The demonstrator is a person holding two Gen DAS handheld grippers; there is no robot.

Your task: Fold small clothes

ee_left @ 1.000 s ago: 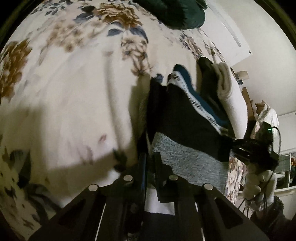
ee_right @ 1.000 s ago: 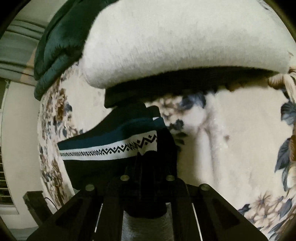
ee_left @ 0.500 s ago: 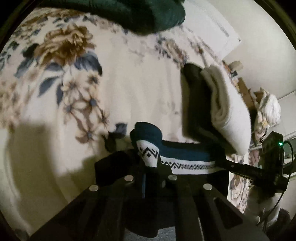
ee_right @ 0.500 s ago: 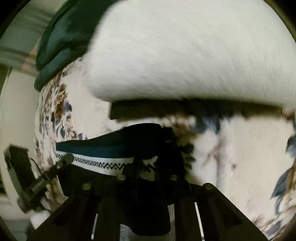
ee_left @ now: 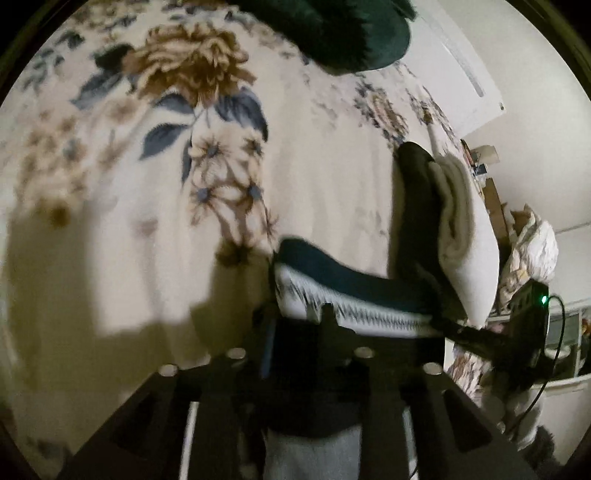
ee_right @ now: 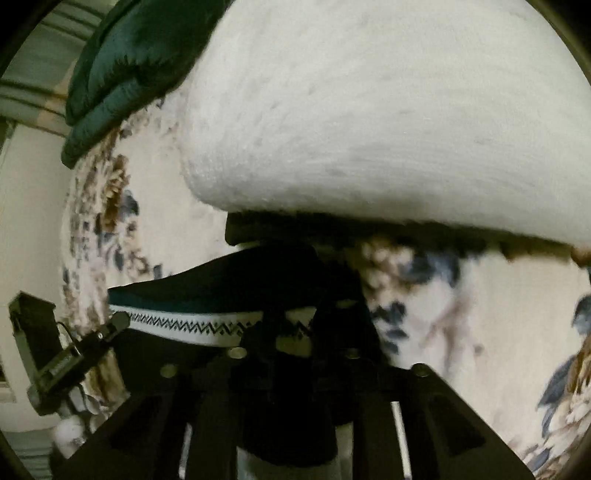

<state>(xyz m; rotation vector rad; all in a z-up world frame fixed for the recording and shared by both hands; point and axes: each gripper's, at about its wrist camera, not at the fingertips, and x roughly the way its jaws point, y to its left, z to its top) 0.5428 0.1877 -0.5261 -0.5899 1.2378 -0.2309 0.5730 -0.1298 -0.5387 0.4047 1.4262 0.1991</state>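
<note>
A dark teal garment (ee_left: 351, 284) with a white zigzag band lies folded on the floral bedspread (ee_left: 129, 184), close to a stack of folded clothes. My left gripper (ee_left: 297, 325) is at the garment's left end. Its jaws are opening, and the fabric edge is still between the parted fingers. My right gripper (ee_right: 291, 332) is at the other end of the garment (ee_right: 192, 291). Its jaws are also opening, with dark cloth between them. Each gripper shows in the other's view: the right gripper (ee_left: 443, 326) and the left gripper (ee_right: 120, 321).
A folded white fleece (ee_right: 369, 129) lies on a black folded piece (ee_right: 258, 230) just beyond the garment; both appear in the left view, fleece (ee_left: 469, 240) and black piece (ee_left: 413, 206). A dark green quilted item (ee_left: 343, 33) lies farther back. Clutter stands beyond the bed's right edge.
The garment's banded edge was carried forward over its grey lower part and laid down towards the stack. The fingers of both grippers, pinched on the cloth before, have spread apart.
</note>
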